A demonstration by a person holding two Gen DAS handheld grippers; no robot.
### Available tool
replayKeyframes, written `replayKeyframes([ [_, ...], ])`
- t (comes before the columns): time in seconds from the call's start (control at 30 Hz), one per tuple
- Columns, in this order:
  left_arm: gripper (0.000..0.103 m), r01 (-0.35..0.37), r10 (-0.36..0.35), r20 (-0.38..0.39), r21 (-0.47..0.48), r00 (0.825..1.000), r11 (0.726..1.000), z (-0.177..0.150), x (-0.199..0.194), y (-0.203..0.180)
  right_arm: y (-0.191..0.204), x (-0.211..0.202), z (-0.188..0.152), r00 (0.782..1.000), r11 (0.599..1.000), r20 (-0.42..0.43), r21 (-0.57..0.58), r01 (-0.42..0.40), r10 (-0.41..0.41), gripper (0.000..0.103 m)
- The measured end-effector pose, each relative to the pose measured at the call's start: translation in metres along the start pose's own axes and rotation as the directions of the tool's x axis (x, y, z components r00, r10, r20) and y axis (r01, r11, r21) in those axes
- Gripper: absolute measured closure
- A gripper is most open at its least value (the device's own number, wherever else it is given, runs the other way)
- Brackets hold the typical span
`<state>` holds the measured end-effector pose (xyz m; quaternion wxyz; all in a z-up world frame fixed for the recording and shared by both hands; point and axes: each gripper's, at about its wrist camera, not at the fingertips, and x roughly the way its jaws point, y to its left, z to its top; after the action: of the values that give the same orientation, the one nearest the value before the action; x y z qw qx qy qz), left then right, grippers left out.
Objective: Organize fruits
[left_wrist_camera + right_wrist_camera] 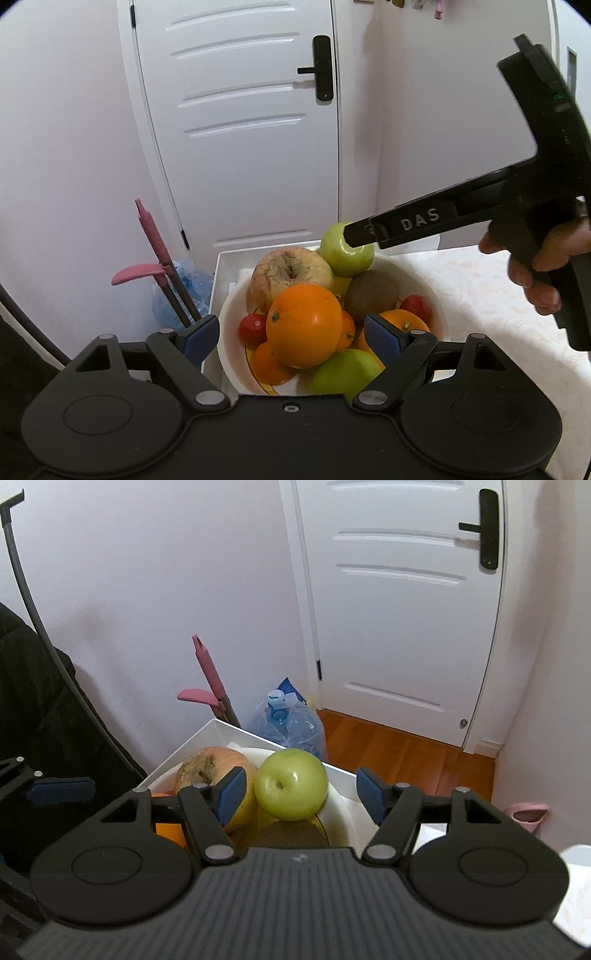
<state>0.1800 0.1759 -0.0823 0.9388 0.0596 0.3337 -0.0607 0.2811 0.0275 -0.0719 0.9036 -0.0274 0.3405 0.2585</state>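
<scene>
A white bowl [441, 314] heaped with fruit sits in a white tray [218, 273] at the far left end of a table under a pale patterned cloth [480, 295]. On top of the heap at its far side rests a green apple [291, 783], touching a blotchy, browned apple [291, 275] to its left and a brown kiwi [371, 291] just nearer.

The right gripper [301, 794] stands with its blue pads well apart on either side of the green apple; there is a clear gap between pad and apple on the right, the left pad sits close against the browned apple, and neither pad presses on the green fruit. The left gripper [291, 332] hovers wide open over the near side of the bowl, gripping nothing; a large orange [304, 325] lies between its fingers [384, 338].

Only the left wrist view shows the lower fruit: two red tomatoes [253, 328], more oranges, a second green apple [347, 371] at the near rim, and the person's hand [535, 266] on the right gripper's handle. From there the gripper's black body hides part of the top apple.

Only the right wrist view shows the wooden floor [399, 746], a big water bottle [291, 727] by the tray's far corner, and dark fabric at the left. Both views show the white door [240, 122] and a pink-handled mop [155, 243] against the wall.
</scene>
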Motion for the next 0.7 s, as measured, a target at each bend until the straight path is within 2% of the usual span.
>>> replayKeyframes([
  [0.3,0.014,0.0,0.0,0.064,-0.007,0.998,1.0,0.018,-0.048,-0.022,0.0,-0.097,0.003,0.996,0.998,0.059,0.018,0.064,-0.065,0.022],
  [0.57,0.014,-0.007,0.011,0.104,-0.035,0.994,0.999,0.036,-0.114,-0.056,-0.003,-0.207,-0.017,0.98,0.981,0.064,0.051,0.186,-0.189,0.022],
  [0.7,0.014,-0.027,0.034,0.104,-0.063,0.994,0.998,0.039,-0.143,-0.07,-0.005,-0.256,-0.036,0.964,0.963,0.057,0.092,0.253,-0.259,0.014],
])
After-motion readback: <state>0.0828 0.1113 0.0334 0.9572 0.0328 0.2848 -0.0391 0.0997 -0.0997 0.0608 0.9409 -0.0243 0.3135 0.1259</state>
